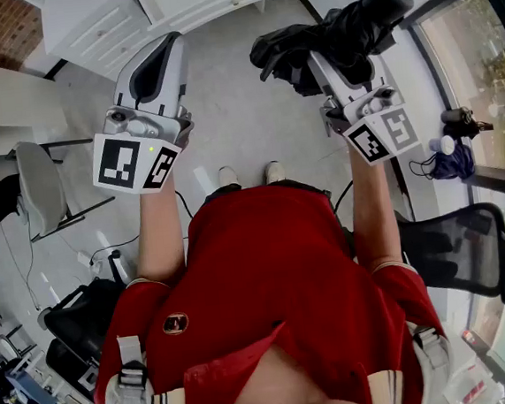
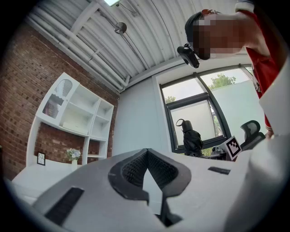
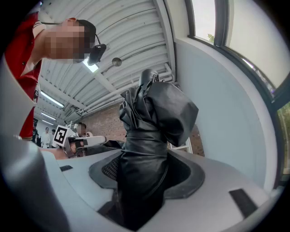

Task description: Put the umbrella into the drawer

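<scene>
Right gripper view: black folded umbrella [image 3: 152,136] stands up btwn the fingers of the right gripper [image 3: 147,179], which are clamped on its lower part, canopy bulging above. Head view has it in mid-air over the floor [image 1: 236,127], short of the white cabinet [image 1: 206,1]; can't tell if a drawer is open. Left gripper [image 2: 148,167] fingers are together, nothing in them. Risk: fabric looks slick & soft, so it may slide thru the grip, or loose folds may snag on a drawer edge.

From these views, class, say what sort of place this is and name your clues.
Probably an office or lab workroom: a mesh office chair, white wall shelves and large windows.
</scene>
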`<state>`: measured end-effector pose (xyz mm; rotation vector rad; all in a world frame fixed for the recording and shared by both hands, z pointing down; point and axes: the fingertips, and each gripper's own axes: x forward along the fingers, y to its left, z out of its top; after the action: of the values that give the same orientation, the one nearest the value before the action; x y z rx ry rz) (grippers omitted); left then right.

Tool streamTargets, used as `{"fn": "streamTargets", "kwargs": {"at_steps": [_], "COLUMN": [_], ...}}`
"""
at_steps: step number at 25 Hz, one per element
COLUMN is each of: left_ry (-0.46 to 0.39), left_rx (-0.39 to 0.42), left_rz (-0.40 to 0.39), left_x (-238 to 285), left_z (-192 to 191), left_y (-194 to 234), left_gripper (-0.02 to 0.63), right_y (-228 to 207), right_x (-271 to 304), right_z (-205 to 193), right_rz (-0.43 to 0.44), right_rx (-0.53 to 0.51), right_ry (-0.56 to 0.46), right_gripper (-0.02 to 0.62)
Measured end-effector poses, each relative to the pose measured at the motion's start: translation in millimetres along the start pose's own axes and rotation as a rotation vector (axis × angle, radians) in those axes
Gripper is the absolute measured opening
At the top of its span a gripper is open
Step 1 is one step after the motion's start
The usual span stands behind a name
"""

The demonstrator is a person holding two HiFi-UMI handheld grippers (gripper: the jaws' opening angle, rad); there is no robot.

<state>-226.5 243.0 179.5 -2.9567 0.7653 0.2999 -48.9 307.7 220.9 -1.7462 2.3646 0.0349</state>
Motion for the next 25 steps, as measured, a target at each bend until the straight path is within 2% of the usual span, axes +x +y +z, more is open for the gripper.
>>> {"fn": "streamTargets", "kwargs": {"at_steps": [10, 19, 25], "left_ry": [0.012, 0.018, 0.025], "left_rx": [0.006, 0.004, 0.040], "left_rz": [-0.005, 0.029, 0.052], "left_x": [20, 67, 93], "left_z": [-9, -20, -30], "left_y": [-17, -40, -44], "left_gripper": [0.005, 0.005, 0.005], "right_y": [-16, -79, -107], "right_x": [-4, -15, -19], "right_z": [-1, -11, -14], "right_rz": [0.013, 0.001, 0.017], "right_rx": [-0.020, -0.005, -0.001], "right_ry": [0.025, 0.091, 0.096], "right_gripper": [0.248, 0.247, 0.247]}}
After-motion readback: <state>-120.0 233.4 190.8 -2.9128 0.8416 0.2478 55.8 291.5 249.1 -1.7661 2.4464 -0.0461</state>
